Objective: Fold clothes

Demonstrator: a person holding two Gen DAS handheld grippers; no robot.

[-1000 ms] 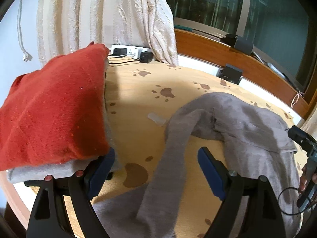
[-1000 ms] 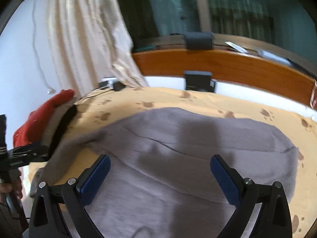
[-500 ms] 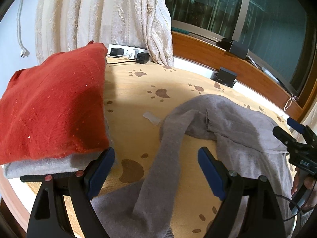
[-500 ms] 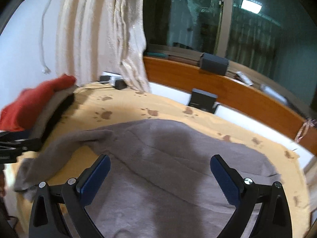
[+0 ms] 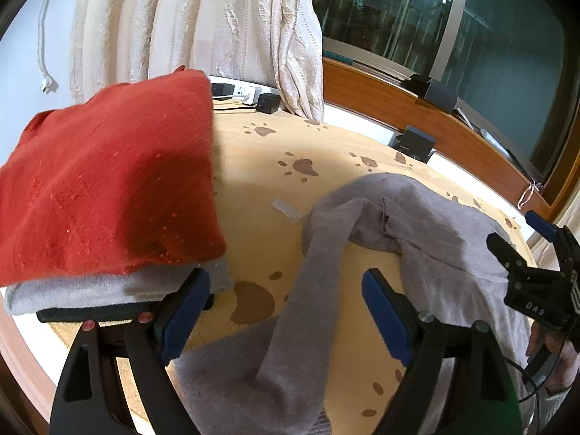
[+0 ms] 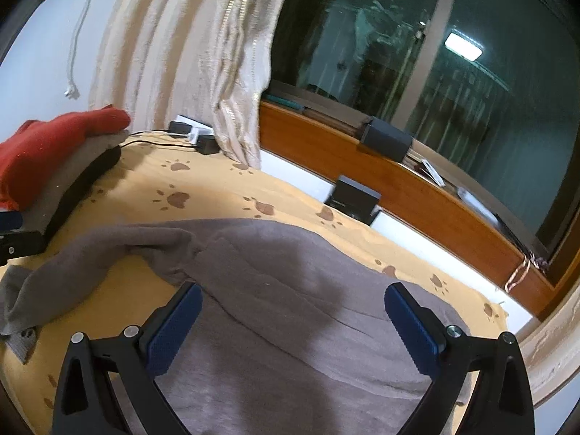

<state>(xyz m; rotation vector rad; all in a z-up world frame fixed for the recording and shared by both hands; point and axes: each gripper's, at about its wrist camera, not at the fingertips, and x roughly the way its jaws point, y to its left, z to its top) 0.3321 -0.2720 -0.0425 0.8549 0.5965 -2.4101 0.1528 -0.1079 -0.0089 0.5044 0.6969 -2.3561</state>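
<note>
The bare strip of the paw-print cover [image 5: 253, 181] between the folded stack [image 5: 105, 195] at left and the grey garment [image 5: 417, 224] at right offers open passage toward the curtain [image 5: 203, 25]. A small pale scrap [image 5: 286, 210] lies within that strip. The garment's sleeve [image 5: 308, 290] crosses the near end of the strip diagonally. At the far end, a power strip with plugs [image 5: 246, 94] blocks the edge. Along the wooden sill [image 6: 398, 188], two dark boxes [image 6: 353, 197] obstruct the right-hand border.
</note>
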